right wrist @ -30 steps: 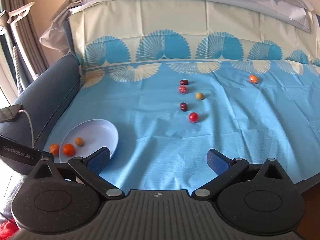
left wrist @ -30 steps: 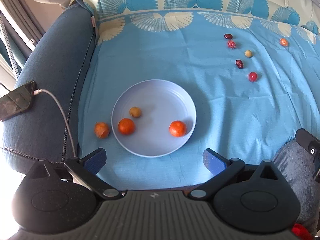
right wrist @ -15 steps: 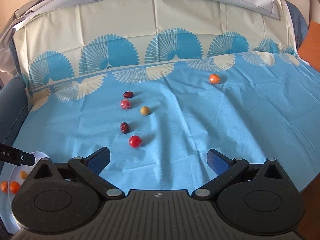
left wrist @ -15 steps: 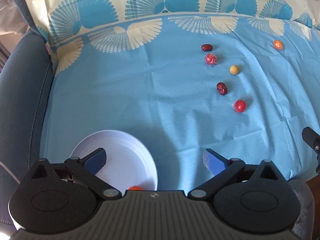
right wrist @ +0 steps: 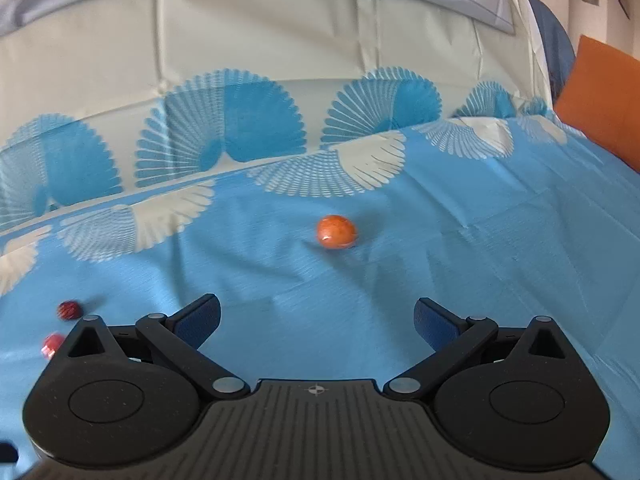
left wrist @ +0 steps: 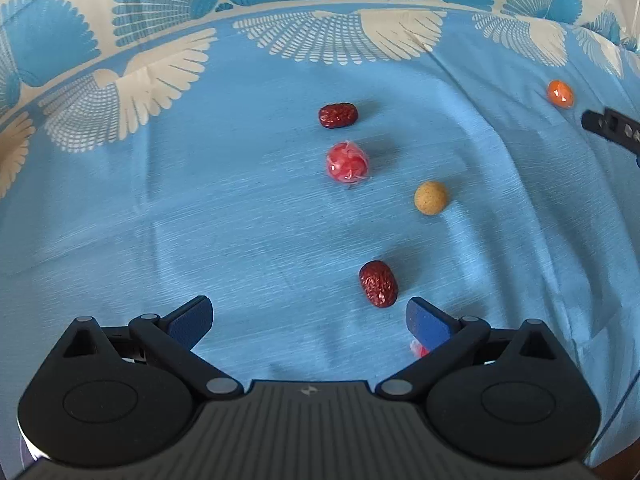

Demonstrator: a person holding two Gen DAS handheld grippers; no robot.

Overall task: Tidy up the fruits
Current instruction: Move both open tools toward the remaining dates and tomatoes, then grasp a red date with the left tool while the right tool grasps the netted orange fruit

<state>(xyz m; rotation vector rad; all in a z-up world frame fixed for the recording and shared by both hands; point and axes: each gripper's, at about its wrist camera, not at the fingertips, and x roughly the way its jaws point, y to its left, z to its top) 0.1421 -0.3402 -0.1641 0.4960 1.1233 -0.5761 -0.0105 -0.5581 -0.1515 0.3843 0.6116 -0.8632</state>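
My left gripper (left wrist: pixel 308 318) is open and empty over the blue cloth. A dark red date (left wrist: pixel 378 284) lies just ahead of its right finger. A red fruit (left wrist: pixel 418 349) peeks out behind that finger. Farther off lie a wrapped red fruit (left wrist: pixel 346 162), a second date (left wrist: pixel 338 115), a tan round fruit (left wrist: pixel 430 197) and an orange fruit (left wrist: pixel 561 94). My right gripper (right wrist: pixel 316 318) is open and empty, with the orange fruit (right wrist: pixel 336 231) ahead of it. A date (right wrist: pixel 69 309) and a red fruit (right wrist: pixel 53 343) show at its left.
The blue cloth (left wrist: pixel 200 220) with white fan patterns covers the sofa seat and back. An orange cushion (right wrist: pixel 604 92) stands at the right end. The other gripper's tip (left wrist: pixel 608 126) shows at the right edge of the left wrist view.
Both grippers have moved right and forward. The white plate has left both views. The scattered fruits are now much closer to the left gripper, the orange fruit closer to the right.
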